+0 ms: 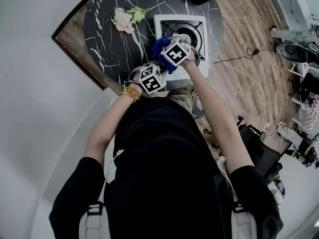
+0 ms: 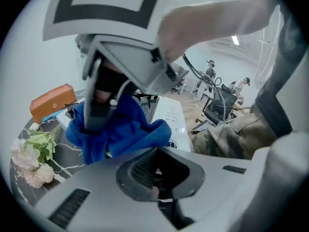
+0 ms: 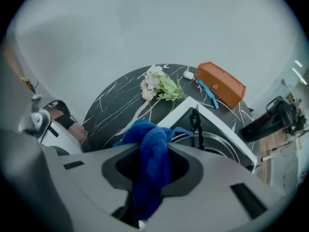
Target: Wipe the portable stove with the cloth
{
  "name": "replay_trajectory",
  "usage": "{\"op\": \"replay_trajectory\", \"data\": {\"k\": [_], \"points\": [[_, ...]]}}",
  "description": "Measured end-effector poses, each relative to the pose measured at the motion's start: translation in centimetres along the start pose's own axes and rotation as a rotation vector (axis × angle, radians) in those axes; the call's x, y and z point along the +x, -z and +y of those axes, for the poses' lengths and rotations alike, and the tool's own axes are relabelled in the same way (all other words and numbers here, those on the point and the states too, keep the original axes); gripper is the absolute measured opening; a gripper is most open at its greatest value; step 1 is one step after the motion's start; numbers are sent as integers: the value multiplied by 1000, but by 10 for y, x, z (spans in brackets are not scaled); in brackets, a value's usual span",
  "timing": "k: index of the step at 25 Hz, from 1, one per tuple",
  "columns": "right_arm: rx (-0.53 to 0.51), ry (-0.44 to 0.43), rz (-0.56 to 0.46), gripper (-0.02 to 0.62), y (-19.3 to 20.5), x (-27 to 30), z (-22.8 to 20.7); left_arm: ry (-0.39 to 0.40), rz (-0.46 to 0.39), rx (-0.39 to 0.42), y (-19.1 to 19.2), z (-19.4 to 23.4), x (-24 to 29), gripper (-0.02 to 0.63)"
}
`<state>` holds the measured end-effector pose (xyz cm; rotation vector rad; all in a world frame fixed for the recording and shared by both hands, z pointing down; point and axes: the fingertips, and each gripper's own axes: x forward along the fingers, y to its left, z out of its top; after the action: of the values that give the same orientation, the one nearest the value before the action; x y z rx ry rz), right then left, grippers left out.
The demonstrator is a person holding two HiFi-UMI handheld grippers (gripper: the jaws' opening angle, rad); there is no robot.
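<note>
Head view first: a round black marble-look table, veined white, stands on a brown wood-plank floor. The square white metal portable stove sits by the table's right edge, with pale artificial flowers to its left.

Left gripper view: the smooth grey plastic left gripper has its jaws pressed together on nothing.

Right gripper view: the right gripper pinches the fluffy blue cloth at the stove's left edge. A boxy orange case lies at the table's far edge.

— Any writing you can read?
— None. The white portable stove, just beyond the left tool, bears rows of small print, too fine to make out. The white marker cube on each tool shows only black square patterns.
</note>
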<state>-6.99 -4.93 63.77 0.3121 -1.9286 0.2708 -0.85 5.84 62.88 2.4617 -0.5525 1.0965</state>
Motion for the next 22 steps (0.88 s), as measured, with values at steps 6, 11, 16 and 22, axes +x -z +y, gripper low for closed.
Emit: {"op": "replay_trajectory", "data": {"k": [6, 11, 16, 22], "points": [[-11, 4, 10, 86, -36, 11, -41, 8, -6, -4, 0, 0, -1, 6], [-66, 4, 19, 78, -58, 18, -50, 17, 4, -7, 2, 0, 1, 6], [24, 5, -231, 81, -55, -31, -39, 20, 0, -28, 3, -1, 1, 6], [178, 245, -338, 83, 78, -141, -44, 32, 1, -21, 8, 0, 1, 6]]}}
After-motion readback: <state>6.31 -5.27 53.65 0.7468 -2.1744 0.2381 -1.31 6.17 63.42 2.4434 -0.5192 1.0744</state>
